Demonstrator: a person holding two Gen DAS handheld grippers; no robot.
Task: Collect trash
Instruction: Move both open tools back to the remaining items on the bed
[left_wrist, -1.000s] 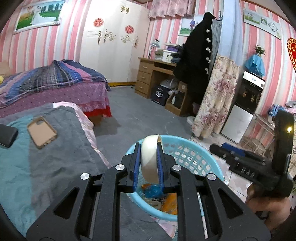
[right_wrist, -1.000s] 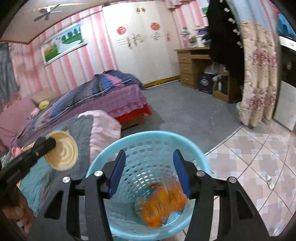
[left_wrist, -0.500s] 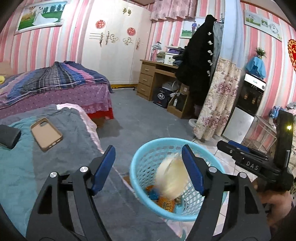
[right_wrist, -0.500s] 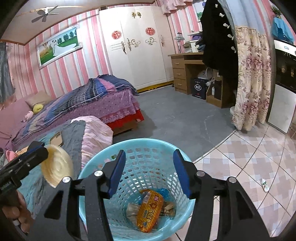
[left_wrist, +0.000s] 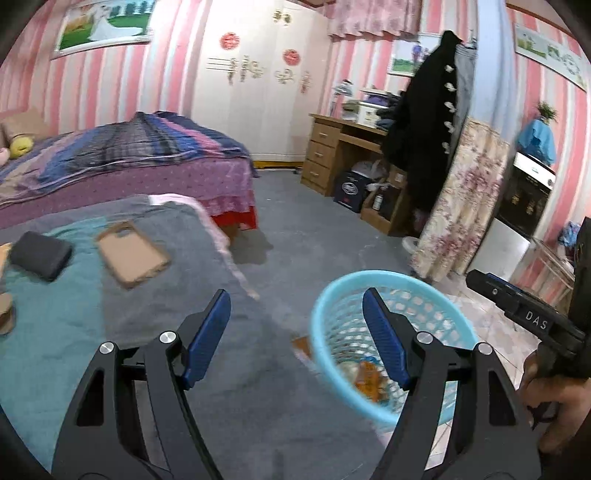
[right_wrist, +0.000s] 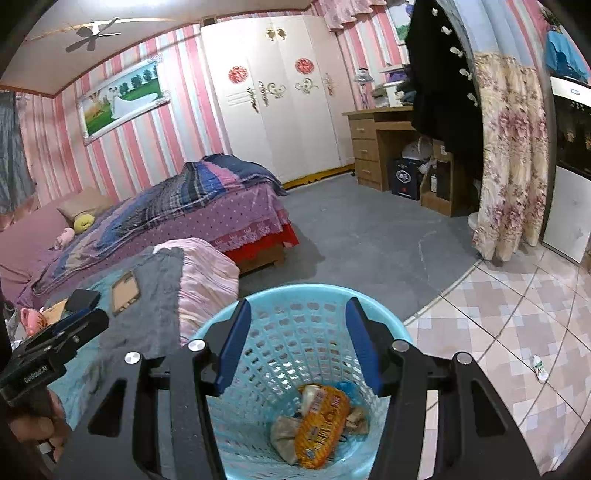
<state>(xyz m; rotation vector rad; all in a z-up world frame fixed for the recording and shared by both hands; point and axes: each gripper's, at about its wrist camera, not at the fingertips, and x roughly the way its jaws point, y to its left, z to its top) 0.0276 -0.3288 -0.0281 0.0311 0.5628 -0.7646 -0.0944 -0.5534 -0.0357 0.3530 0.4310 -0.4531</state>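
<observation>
Wrappers (right_wrist: 317, 424) clear in basket (right_wrist: 384, 321) from right view, blurred from left

The near bed (left_wrist: 74, 332), under a grey and teal blanket (right_wrist: 155, 295), carries a tan phone case (left_wrist: 131, 253) and a dark pouch (left_wrist: 38, 254) (lying apart). The blue basket (right_wrist: 306, 295) stands on the floor (right_wrist: 369, 236) beside it.

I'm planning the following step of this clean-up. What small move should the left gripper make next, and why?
Probably swing the left gripper left toward the bed. It is open and empty, beside the blue basket, which already holds wrappers. A brownish object at the frame's left edge may be more trash, though it is too cropped to tell.
</observation>
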